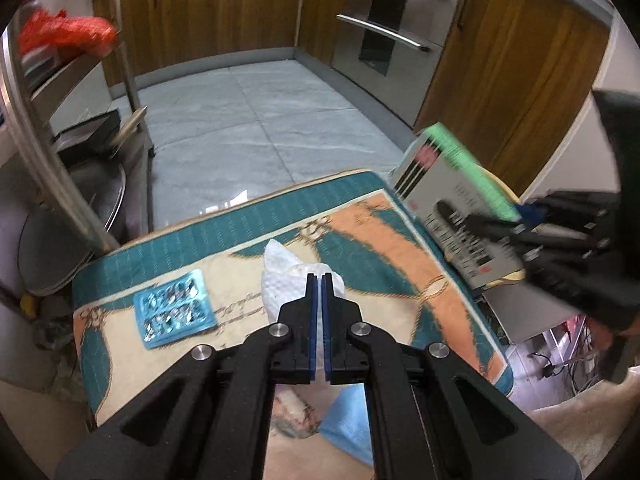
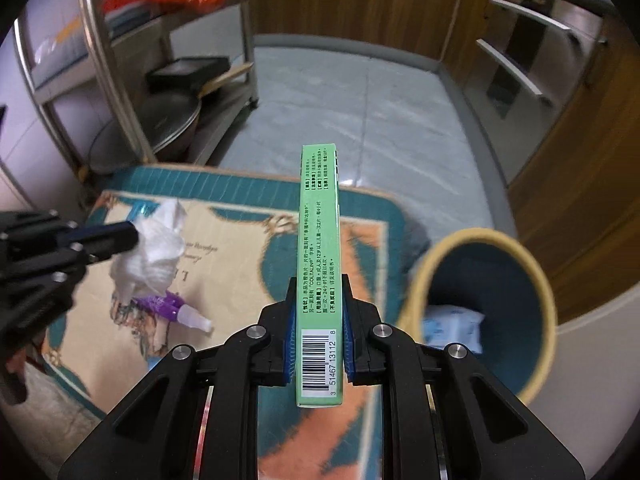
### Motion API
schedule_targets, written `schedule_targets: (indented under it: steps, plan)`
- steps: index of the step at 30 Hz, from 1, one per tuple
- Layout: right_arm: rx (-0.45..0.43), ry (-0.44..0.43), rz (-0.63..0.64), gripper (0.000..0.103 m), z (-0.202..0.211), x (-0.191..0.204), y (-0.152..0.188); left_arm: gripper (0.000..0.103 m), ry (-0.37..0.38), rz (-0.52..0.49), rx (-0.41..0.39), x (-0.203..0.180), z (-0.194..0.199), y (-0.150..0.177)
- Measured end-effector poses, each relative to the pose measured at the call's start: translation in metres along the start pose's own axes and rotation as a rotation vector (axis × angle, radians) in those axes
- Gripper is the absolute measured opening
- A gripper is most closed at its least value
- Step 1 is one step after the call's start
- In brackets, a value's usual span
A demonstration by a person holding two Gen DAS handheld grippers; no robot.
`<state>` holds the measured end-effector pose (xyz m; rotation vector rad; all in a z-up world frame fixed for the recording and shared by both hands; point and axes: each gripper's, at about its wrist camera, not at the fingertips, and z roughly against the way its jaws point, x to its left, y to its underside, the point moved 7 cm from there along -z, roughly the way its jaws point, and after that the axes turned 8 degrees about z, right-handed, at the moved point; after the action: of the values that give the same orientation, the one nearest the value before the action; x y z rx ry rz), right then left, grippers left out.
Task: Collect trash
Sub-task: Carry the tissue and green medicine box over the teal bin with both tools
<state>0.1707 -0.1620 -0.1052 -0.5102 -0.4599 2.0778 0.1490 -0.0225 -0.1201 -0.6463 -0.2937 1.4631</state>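
Clenched on a crumpled white tissue (image 1: 280,280), the left gripper (image 1: 319,292) has its blue-padded fingers (image 1: 311,320) nearly together, the paper bulging out past the tips toward 12 o'clock. At 9 o'clock of the tissue a blue blister pack (image 1: 173,307) lies flat on the tabletop (image 1: 384,232), which wears a teal, cream and orange patterned cloth. From the right wrist view, a small purple bottle (image 2: 176,307) with a white cap lies on the cloth just below the tissue, at 6 o'clock of it. Further right, the right gripper (image 2: 319,320) is grasping a green medicine box (image 2: 319,240) edge-up, its barcode end nearest the camera and the rest pointing to 12 o'clock. At 3 o'clock of the box stands a round bin (image 2: 536,288) with a tan rim and dark blue inside, holding a pale blue packet (image 2: 452,326).
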Motion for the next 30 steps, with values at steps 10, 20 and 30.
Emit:
schedule_targets:
  steps: [10, 20, 30]
  plan:
    - [0.011, 0.082, -0.134, 0.019, 0.021, -0.068, 0.046, 0.002, 0.044, -0.081, -0.005, -0.052, -0.014, -0.008]
    - [0.02, 0.184, -0.174, 0.019, 0.023, -0.117, 0.074, 0.002, 0.095, -0.154, 0.002, -0.118, -0.038, -0.009]
    - [0.021, 0.229, -0.231, 0.019, 0.022, -0.153, 0.095, 0.002, 0.143, -0.176, 0.026, -0.166, -0.069, -0.011]
